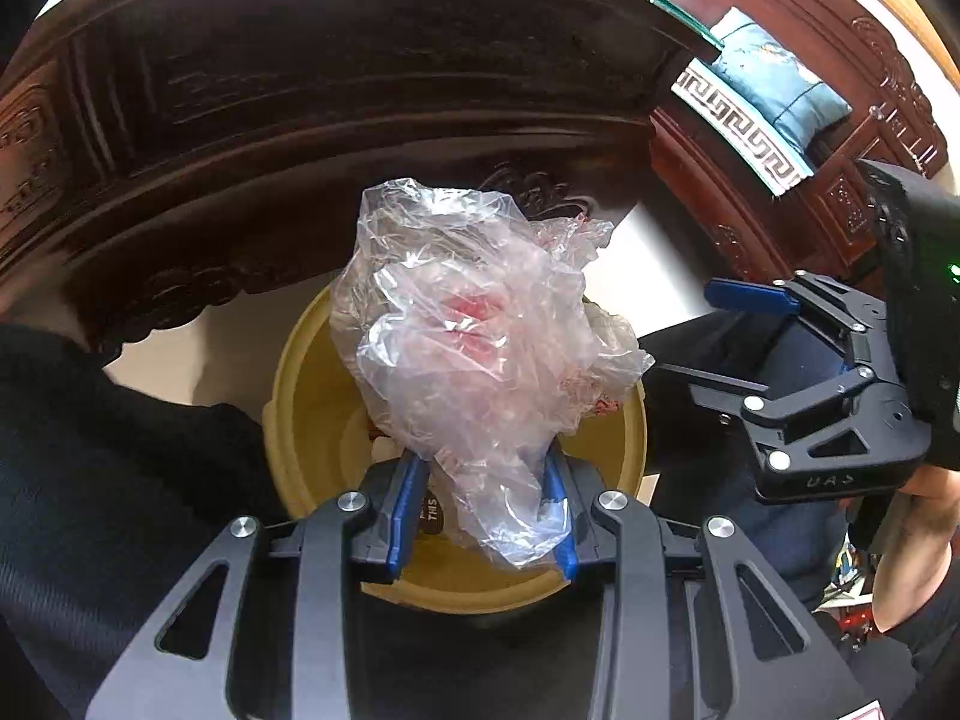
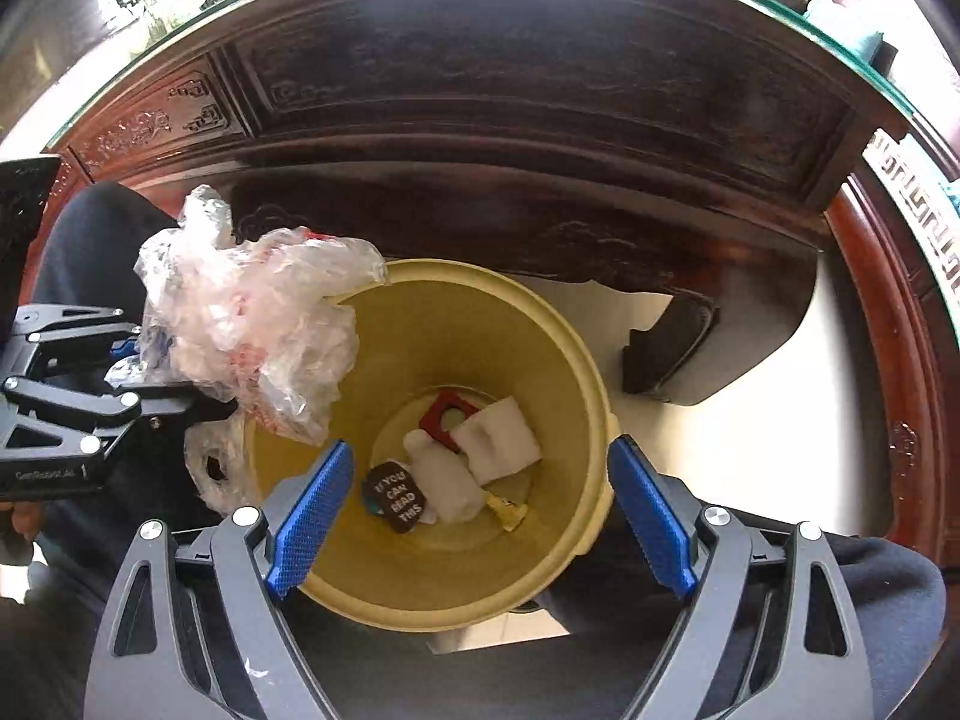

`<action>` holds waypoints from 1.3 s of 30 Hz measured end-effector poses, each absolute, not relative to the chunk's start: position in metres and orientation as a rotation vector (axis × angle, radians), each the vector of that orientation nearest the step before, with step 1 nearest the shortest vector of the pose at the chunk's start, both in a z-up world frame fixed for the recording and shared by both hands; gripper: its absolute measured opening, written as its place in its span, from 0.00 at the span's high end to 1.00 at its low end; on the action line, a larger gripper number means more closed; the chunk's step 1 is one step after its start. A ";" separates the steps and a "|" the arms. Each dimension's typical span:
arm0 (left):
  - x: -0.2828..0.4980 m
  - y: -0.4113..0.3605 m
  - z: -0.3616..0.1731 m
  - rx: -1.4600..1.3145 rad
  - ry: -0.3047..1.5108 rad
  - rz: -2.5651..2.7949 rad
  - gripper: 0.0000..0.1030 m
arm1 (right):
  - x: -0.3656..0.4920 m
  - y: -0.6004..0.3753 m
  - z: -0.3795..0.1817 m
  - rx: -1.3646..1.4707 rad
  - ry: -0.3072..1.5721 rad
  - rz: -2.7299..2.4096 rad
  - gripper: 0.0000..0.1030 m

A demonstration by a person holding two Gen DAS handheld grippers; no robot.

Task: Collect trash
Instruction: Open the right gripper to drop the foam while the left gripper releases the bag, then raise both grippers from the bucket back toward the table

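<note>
- Over the yellow bin (image 2: 456,588), at about ten o'clock of its mouth in the right wrist view, my left hand-held gripper (image 1: 483,516) pinches the crumpled plastic bag (image 1: 474,324).
- My right hand-held gripper (image 2: 474,510) stands wide and holds nothing.
- I judge it best to centre the bag over the opening before letting go, so no loose fold catches the rim.

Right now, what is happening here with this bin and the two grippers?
A person is collecting trash with two hand-held grippers. The left gripper has its jaws shut on a crumpled clear plastic bag and holds it above the yellow bin. The right gripper is open over the bin with nothing between its jaws. White tissues, a red piece and a dark printed tag lie at the bottom.
</note>
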State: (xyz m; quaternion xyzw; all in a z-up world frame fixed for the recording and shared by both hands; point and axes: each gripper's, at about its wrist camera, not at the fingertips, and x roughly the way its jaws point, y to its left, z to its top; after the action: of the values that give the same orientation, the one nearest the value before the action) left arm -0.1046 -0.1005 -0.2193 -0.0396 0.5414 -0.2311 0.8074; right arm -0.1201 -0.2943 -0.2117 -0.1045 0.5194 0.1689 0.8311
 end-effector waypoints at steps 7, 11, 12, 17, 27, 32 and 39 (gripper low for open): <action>-0.090 -0.115 -0.236 -0.066 1.214 -0.509 0.65 | -0.120 -0.312 -0.207 -0.255 1.074 0.301 0.19; -0.084 -0.125 -0.245 -0.044 1.245 -0.509 0.64 | -0.121 -0.321 -0.206 -0.274 1.059 0.266 0.19; -0.083 -0.127 -0.248 -0.034 1.253 -0.505 0.63 | -0.121 -0.322 -0.206 -0.279 1.056 0.262 0.19; -0.081 -0.130 -0.256 -0.029 1.295 -0.489 0.51 | -0.121 -0.327 -0.207 -0.274 1.059 0.268 0.19; -0.079 -0.125 -0.249 -0.035 1.265 -0.470 0.31 | -0.122 -0.319 -0.207 -0.255 1.071 0.319 0.19; -0.083 -0.117 -0.231 -0.050 1.209 -0.465 0.31 | -0.122 -0.308 -0.197 -0.223 1.064 0.371 0.19; -0.087 -0.093 -0.165 -0.072 1.032 -0.441 0.31 | -0.112 -0.287 -0.132 -0.218 0.907 0.417 0.19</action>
State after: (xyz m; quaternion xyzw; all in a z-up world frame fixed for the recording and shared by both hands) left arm -0.0874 -0.0932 -0.1652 -0.0343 0.4893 -0.2092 0.8460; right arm -0.1118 -0.2872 -0.1324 -0.1045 0.4342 0.1996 0.8722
